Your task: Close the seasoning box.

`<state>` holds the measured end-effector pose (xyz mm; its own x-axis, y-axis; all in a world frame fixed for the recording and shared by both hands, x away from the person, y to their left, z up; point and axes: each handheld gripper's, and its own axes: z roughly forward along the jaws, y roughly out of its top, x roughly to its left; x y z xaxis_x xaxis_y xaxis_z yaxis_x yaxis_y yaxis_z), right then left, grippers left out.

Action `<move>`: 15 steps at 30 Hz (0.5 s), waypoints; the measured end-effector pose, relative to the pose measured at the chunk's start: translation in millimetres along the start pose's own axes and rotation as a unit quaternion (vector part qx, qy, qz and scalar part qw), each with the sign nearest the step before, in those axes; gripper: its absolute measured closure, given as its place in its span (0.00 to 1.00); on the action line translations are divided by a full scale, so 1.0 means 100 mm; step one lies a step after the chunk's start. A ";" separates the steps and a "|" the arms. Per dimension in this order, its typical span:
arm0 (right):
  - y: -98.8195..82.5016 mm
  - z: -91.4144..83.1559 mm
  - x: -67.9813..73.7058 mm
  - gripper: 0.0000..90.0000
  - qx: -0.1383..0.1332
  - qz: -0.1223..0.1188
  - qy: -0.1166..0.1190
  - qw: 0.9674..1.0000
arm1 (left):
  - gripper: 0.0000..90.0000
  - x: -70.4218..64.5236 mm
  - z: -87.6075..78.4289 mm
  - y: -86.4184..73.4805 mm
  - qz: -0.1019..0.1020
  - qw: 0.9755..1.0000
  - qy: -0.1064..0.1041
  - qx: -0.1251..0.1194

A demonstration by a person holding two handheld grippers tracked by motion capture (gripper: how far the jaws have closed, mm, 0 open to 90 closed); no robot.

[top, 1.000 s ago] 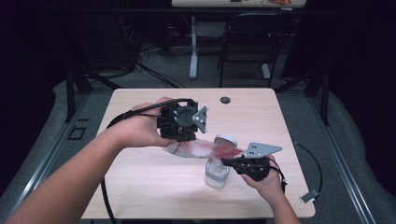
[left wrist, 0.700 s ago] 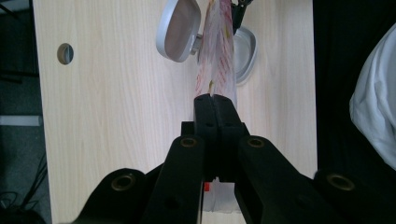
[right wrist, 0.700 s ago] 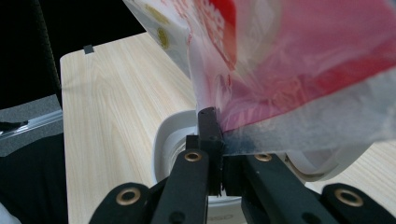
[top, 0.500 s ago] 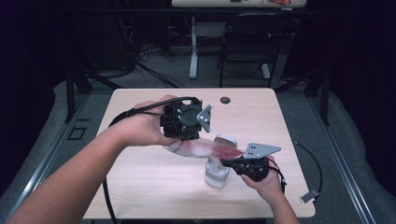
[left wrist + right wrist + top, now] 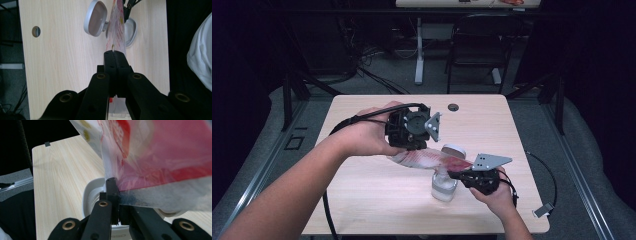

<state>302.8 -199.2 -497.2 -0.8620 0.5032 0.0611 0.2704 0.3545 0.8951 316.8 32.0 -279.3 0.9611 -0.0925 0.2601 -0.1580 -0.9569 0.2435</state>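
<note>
The red-and-white plastic bag (image 5: pixel 424 158) hangs stretched between our two grippers above the near right part of the wooden table (image 5: pixel 362 200). Our left gripper (image 5: pixel 115 53) has its jaws pressed together, pinching one end of the bag; our right gripper (image 5: pixel 113 182) pinches the other end, its jaws likewise closed on the plastic. Right below the bag stands an open clear container (image 5: pixel 444 186), its grey flip lid (image 5: pixel 95 18) swung back. A small round hole (image 5: pixel 453 107) sits at the table's far edge.
</note>
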 end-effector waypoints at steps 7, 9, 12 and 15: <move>0.00 0.01 0.00 0.99 -0.001 0.000 -0.002 1.000 | 1.00 0.00 0.00 -0.01 0.003 1.000 -0.003 0.000; 0.00 0.01 0.00 0.99 -0.001 -0.001 -0.003 1.000 | 1.00 0.00 0.01 -0.01 0.003 1.000 -0.003 -0.002; 0.00 0.01 0.00 0.99 -0.001 -0.001 -0.004 1.000 | 1.00 -0.01 0.01 -0.01 0.001 1.000 -0.004 -0.003; 0.00 0.01 0.00 0.99 0.000 -0.002 -0.006 1.000 | 1.00 -0.01 0.01 -0.01 0.002 1.000 -0.003 -0.001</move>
<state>302.9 -198.6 -498.0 -0.8575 0.5118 0.0521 0.2667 0.3557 0.8957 316.0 32.8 -280.4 0.9617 -0.0972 0.2562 -0.1619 -0.9558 0.2453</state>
